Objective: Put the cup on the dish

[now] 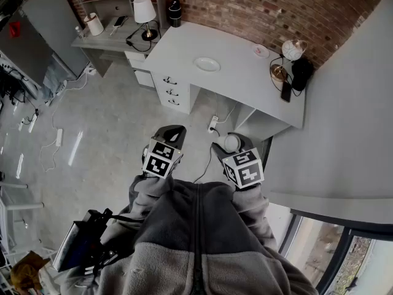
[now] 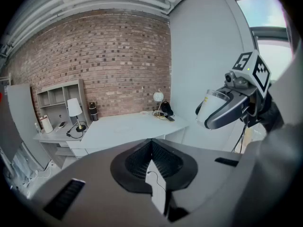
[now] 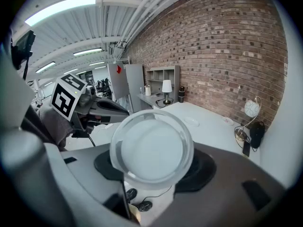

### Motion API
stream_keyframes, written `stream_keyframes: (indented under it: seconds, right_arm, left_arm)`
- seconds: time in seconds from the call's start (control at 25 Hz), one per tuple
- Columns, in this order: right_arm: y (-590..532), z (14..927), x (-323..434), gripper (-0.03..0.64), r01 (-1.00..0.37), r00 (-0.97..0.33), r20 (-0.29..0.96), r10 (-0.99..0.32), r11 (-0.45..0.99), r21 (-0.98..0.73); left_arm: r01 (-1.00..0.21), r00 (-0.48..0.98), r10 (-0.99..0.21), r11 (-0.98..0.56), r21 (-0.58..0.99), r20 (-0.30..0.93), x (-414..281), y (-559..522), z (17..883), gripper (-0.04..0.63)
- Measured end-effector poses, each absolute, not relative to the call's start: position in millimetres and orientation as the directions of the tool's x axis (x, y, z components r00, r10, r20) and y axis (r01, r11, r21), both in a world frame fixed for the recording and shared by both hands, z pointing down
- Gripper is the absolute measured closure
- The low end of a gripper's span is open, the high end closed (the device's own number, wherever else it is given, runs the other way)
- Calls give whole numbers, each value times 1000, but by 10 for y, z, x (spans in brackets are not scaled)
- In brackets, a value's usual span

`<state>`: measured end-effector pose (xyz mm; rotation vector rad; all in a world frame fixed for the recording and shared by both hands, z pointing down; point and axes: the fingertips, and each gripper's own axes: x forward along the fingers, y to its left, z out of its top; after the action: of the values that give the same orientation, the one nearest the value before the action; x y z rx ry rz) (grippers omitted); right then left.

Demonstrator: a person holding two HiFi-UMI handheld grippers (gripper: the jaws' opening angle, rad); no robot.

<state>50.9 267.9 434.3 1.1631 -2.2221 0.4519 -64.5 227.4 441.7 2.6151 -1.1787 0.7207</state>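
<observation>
Right gripper (image 3: 154,168) wide, clamped on clear cup (image 3: 151,145); left gripper (image 2: 152,162) seemingly closed, empty.

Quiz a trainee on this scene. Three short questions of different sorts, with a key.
1. The right gripper has its fingers:
A) shut with nothing between them
B) closed on the clear cup
C) closed on a spoon
2. True or false: the cup already stands on the dish.
3. Fill in: the dish lies on the white ____ along the brick wall.

Key: 1 B; 2 false, the cup is held well short of the dish; 3 desk.
</observation>
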Motion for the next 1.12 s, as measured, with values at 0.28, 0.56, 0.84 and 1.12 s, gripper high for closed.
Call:
stream_keyframes:
  seconds: [0.28, 0.56, 0.84, 1.12]
  right_arm:
    - [2651, 4352, 507, 362, -832, -445, 633, -633, 554, -31]
    - [2639, 4342, 494, 362, -826, -456, 634, -624, 562, -41]
    - [2641, 4358, 497, 362, -826, -456, 647, -611, 561, -53]
    - [2690, 4513, 652, 362, -814, -468, 649, -600, 579, -51]
  left_arm:
    - [-747, 560, -656, -664, -33, 506, -668, 2263, 4400, 591]
    - [-756, 550, -661, -654, -34, 510, -685, 2249, 4380, 589]
    - [-766, 543, -666, -643, -25, 512, -714, 2255, 4365, 591]
    - [-774, 531, -671, -633, -28, 518, -550, 2322, 4512, 591]
